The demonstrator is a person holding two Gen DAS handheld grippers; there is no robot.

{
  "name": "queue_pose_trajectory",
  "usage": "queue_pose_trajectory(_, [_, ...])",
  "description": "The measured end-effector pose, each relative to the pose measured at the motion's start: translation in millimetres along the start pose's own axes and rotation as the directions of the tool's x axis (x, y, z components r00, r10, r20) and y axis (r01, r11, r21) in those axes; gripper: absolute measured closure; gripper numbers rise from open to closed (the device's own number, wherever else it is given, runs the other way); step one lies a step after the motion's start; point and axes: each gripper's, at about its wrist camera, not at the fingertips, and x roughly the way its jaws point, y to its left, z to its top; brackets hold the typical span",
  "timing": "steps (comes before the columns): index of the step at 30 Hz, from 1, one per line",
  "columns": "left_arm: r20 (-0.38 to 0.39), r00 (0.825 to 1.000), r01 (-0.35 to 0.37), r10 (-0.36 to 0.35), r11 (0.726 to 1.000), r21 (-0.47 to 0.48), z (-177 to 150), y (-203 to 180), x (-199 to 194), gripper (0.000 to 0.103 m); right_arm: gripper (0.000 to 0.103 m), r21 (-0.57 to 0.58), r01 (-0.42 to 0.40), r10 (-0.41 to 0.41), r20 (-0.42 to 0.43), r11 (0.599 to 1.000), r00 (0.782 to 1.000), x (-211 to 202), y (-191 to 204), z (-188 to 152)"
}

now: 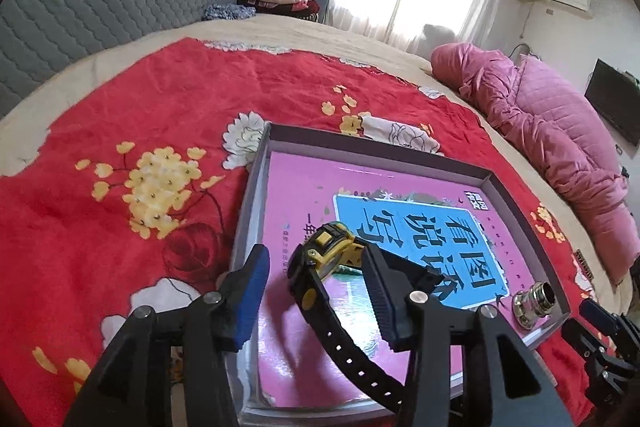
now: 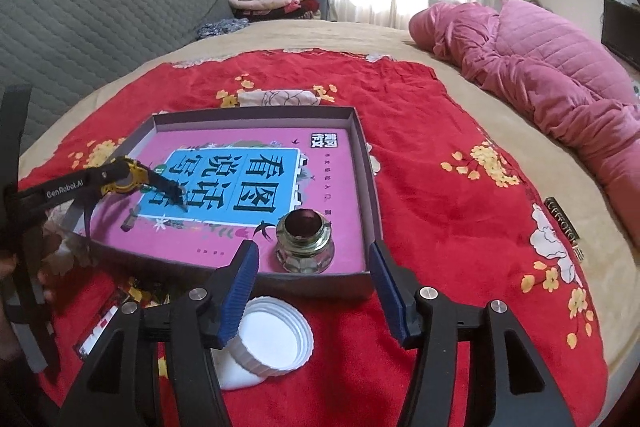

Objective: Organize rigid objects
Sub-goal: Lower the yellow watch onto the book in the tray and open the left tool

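**Left gripper spread about a wristwatch over the tray; right gripper spread above a white lid**

Left gripper (image 1: 316, 283) is shown with its jaws spread wide; the black-and-yellow wristwatch (image 1: 324, 263) stands between them, its case leaning against the inner face of the right-hand finger, well clear of the blue pad at 9 o'clock. Whether that finger bears on the watch or merely touches it cannot be told. The watch sits over the pink book (image 1: 400, 211) lining the shallow grey tray (image 1: 256, 183), with the strap trailing toward 5 o'clock.

Right gripper (image 2: 312, 291) is likewise spread and holds nothing. Just below it, toward 7 o'clock, a white ribbed screw lid (image 2: 272, 343) lies open side up on the red floral blanket (image 2: 440, 155), outside the tray. At 12 o'clock, inside the tray's near corner, stands a glass ink bottle (image 2: 305, 241) with no cap.

Handling, as a judgement: the watch is light, with a stiff case and a limp, perforated strap; the case is the firmer hold. The lid appears light, rigid and thin-walled, best taken across its ribbed rim. The bottle is likely heavy, smooth and breakable.
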Motion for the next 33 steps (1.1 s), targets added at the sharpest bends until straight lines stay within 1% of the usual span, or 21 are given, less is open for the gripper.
queue_pose_trajectory(3, [0.004, 1.000, 0.002, -0.002, 1.000, -0.005, 2, 2, -2, 0.055, 0.044, -0.002, -0.002, 0.002, 0.000, 1.000, 1.000, -2, 0, -1])
queue_pose_trajectory(11, [0.053, 0.999, -0.009, 0.010, 1.000, -0.014, 5, 10, -28, 0.054, 0.043, 0.007, 0.001, -0.001, 0.004, 1.000, 1.000, -7, -3, -3])
queue_pose_trajectory(14, [0.062, 0.998, -0.012, 0.013, 1.000, -0.022, 5, 13, -39, 0.051, 0.043, 0.016, 0.002, -0.003, 0.013, 1.000, 1.000, -10, -6, -3])
queue_pose_trajectory(18, [0.078, 0.997, -0.020, 0.021, 1.000, -0.013, 3, 12, -54, 0.049, 0.039, 0.034, 0.008, -0.009, 0.030, 0.999, 1.000, -15, -12, -3])
queue_pose_trajectory(23, [0.084, 0.996, -0.022, 0.022, 1.000, 0.006, 1, 8, -68, 0.049, 0.038, 0.056, 0.004, -0.006, 0.037, 0.998, 0.999, -20, -18, -4])
queue_pose_trajectory(33, [0.083, 0.997, -0.010, 0.007, 0.999, 0.038, -6, -6, -95, 0.049, 0.037, 0.062, -0.019, 0.015, 0.058, 0.998, 0.998, -29, -19, -3])
